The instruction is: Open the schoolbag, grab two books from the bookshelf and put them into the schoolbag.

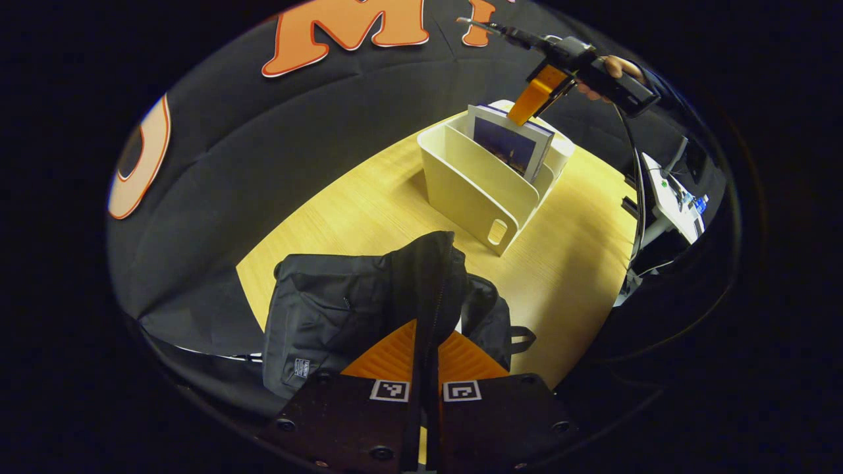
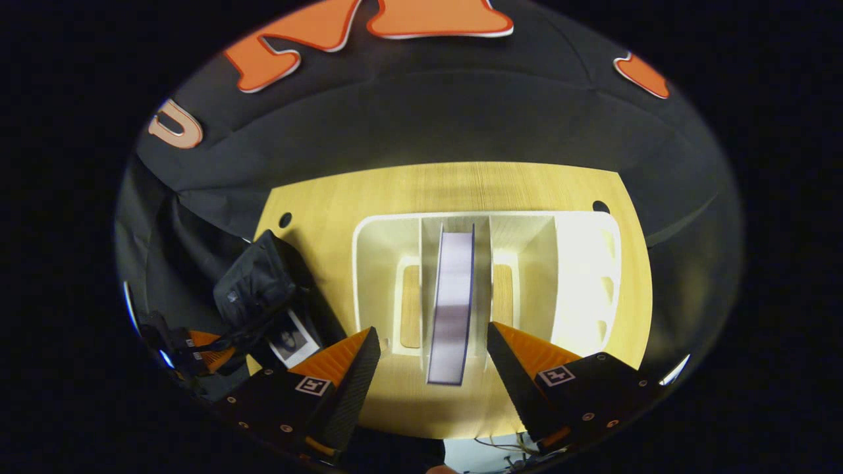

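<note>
- Your left gripper (image 1: 425,359) was clamped on the bag (image 1: 369,309), both fingers pressing a raised fold of fabric beside the zip, holding it up off the table (image 1: 579,263).
- In the right gripper view, something pale like a book cover showed at the bag's mouth; I judged it a first book already inside, though I could not be sure.
- Your right gripper (image 2: 428,359) hung over the shelf (image 2: 586,263) with its fingers spread wide and nothing between them touched.
- The book (image 2: 451,303) stood on edge in a middle slot, its top edge facing up at that gripper.
- The book's long top edge ran straight away from the right gripper, lying along the gap between the fingers, so each finger sat over one cover.
- In the left gripper view the book leaned slightly against a divider, with the right gripper just above its far corner.
- The right gripper was much the nearer; the left was well apart, busy with the bag.
- The next move probably called for a straight descent, then closing across the covers.
</note>
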The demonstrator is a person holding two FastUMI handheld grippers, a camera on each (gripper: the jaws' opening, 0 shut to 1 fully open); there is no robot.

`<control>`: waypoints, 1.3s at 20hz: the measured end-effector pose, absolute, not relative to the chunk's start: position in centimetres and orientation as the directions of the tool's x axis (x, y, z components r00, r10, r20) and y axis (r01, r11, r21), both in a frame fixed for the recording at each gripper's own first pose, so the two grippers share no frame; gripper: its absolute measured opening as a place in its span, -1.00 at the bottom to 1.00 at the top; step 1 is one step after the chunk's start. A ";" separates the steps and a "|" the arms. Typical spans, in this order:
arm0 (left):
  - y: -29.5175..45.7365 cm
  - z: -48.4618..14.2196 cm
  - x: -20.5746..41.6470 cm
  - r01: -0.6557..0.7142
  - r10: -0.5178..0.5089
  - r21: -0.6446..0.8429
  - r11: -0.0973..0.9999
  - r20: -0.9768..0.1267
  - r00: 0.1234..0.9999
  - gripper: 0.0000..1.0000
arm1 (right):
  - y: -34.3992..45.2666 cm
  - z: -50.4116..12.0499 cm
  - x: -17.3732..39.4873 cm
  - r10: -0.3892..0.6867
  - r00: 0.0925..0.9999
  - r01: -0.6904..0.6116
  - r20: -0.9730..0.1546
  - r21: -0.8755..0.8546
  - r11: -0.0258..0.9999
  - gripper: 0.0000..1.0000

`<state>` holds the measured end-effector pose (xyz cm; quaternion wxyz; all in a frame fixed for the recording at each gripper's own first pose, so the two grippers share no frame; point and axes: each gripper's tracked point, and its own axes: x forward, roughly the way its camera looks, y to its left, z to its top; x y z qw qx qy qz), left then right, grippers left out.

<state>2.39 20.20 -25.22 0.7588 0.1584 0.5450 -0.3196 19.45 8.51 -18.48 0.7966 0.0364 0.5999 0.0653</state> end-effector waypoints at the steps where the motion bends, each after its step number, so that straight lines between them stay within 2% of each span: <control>1: 20.2 -25.2 2.4 0.653 -0.303 -0.102 0.750 -0.931 0.203 -0.91 | 8.8 -19.3 19.9 0.149 0.251 -0.063 -0.956 0.138 0.988 0.97; 3: 20.3 -24.9 2.4 0.645 -0.290 -0.092 0.759 -0.934 0.208 -0.91 | 9.0 -20.6 20.9 0.157 0.221 -0.065 -0.962 0.146 0.987 0.96; 4: 20.4 -25.0 2.2 0.641 -0.285 -0.090 0.762 -0.935 0.209 -0.91 | 9.0 -21.4 21.3 0.155 0.207 -0.061 -0.966 0.145 0.988 0.88; 6: 20.4 -24.9 2.0 0.635 -0.278 -0.087 0.768 -0.938 0.208 -0.91 | 8.5 -23.1 21.8 0.128 0.181 -0.052 -0.975 0.120 0.991 0.62; 7: 20.4 -24.9 2.0 0.632 -0.275 -0.086 0.770 -0.939 0.208 -0.90 | 8.5 -23.9 22.0 0.120 0.171 -0.054 -0.978 0.112 0.992 0.55; 8: 20.5 -25.0 2.0 0.630 -0.271 -0.085 0.772 -0.940 0.205 -0.91 | 8.3 -24.5 22.1 0.109 0.159 -0.057 -0.981 0.101 0.993 0.21; 9: 20.6 -25.0 1.8 0.628 -0.268 -0.084 0.774 -0.941 0.204 -0.90 | 8.2 -25.1 22.1 0.100 0.149 -0.054 -0.984 0.092 0.994 0.18; 10: 20.5 -24.9 1.8 0.627 -0.266 -0.084 0.775 -0.942 0.202 -0.91 | 8.0 -25.7 22.2 0.091 0.140 -0.043 -0.986 0.086 0.995 0.28; 11: 20.6 -24.9 1.9 0.625 -0.263 -0.081 0.776 -0.943 0.204 -0.91 | 7.6 -26.3 22.2 0.079 0.130 -0.031 -0.988 0.075 0.997 0.02; 12: 20.5 -25.0 1.8 0.625 -0.262 -0.081 0.777 -0.943 0.204 -0.91 | 7.4 -26.8 22.2 0.062 0.123 -0.019 -0.991 0.060 0.998 0.07; 13: 20.6 -25.0 1.8 0.625 -0.261 -0.079 0.777 -0.943 0.205 -0.91 | 7.5 -27.8 21.9 0.056 0.108 -0.009 -0.993 0.056 0.998 -0.16; 15: 20.6 -24.9 1.7 0.624 -0.262 -0.081 0.777 -0.943 0.203 -0.91 | 7.5 -28.3 21.4 0.057 0.086 0.004 -0.995 0.058 0.998 -0.12; 16: 20.5 -25.0 1.8 0.625 -0.263 -0.082 0.776 -0.943 0.203 -0.90 | 7.5 -28.2 21.4 0.055 0.086 0.009 -0.995 0.056 0.998 0.04; 19: 20.6 -25.0 1.9 0.629 -0.263 -0.081 0.773 -0.943 0.202 -0.90 | 7.5 -27.6 20.6 0.058 0.068 0.012 -0.996 0.059 0.998 0.04; 26: 20.4 -25.1 1.9 0.647 -0.288 -0.097 0.756 -0.937 0.196 -0.91 | 7.8 -20.6 18.6 0.147 0.151 0.052 -0.977 0.157 0.986 0.03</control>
